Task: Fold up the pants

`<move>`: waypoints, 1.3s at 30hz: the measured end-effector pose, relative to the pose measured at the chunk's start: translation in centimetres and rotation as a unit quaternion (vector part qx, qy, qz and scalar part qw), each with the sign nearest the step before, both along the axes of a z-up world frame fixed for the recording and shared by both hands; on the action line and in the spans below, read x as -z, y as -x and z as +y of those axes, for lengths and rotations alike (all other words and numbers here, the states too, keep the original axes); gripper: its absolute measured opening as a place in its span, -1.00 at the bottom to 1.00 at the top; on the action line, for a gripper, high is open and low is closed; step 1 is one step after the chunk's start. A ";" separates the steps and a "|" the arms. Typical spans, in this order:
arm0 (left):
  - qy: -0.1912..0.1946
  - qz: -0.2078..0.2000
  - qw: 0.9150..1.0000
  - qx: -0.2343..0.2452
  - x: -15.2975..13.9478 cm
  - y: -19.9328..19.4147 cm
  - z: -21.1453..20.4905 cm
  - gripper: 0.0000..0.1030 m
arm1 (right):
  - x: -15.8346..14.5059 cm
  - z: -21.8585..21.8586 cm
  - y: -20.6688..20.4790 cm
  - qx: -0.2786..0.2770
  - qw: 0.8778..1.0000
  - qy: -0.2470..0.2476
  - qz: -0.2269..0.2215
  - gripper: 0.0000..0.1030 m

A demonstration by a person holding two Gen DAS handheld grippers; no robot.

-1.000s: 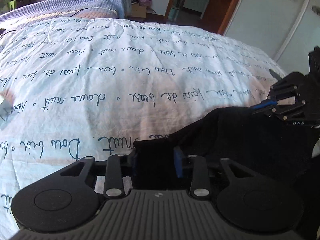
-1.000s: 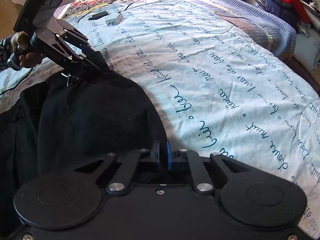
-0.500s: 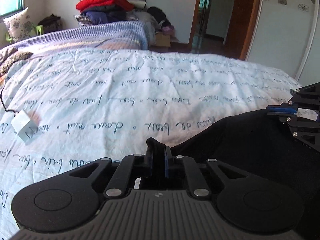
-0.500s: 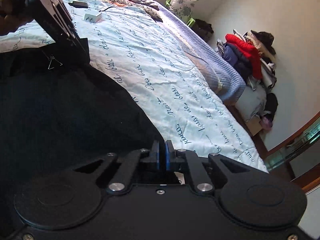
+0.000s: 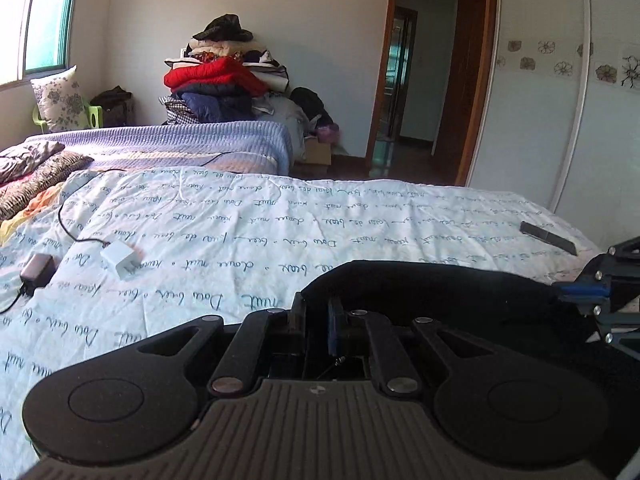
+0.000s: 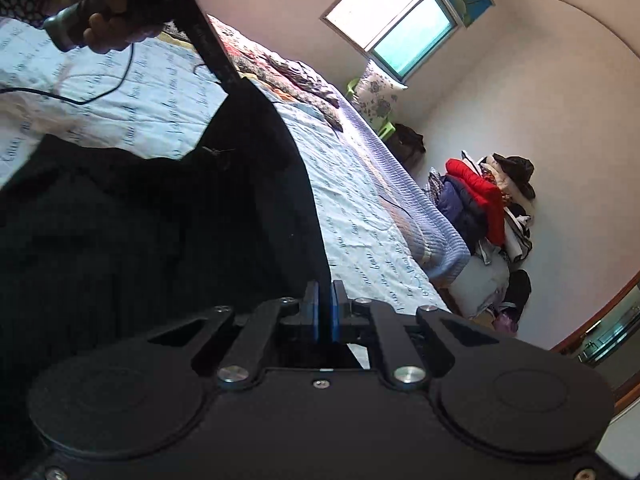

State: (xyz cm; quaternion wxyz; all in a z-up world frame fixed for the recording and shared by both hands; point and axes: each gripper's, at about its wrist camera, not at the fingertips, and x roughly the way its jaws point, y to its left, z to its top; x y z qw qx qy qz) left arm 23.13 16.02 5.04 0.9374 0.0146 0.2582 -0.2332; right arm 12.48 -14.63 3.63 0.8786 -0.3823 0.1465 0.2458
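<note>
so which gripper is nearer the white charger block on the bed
Left. The left gripper, shut on the black pants, sits just right of the white charger block; the right gripper is farther right.

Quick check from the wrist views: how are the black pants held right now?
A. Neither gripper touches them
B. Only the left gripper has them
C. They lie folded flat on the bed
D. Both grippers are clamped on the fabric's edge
D: the left gripper and the right gripper each have their jaws pinched on the edge of the black pants, which stretch between them above the bed.
</note>
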 end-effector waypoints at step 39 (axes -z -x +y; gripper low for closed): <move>-0.162 -0.009 0.982 -0.096 1.7 14.6 -8.5 0.16 | 3.0 -8.1 19.6 0.109 0.956 -0.171 0.214 -0.80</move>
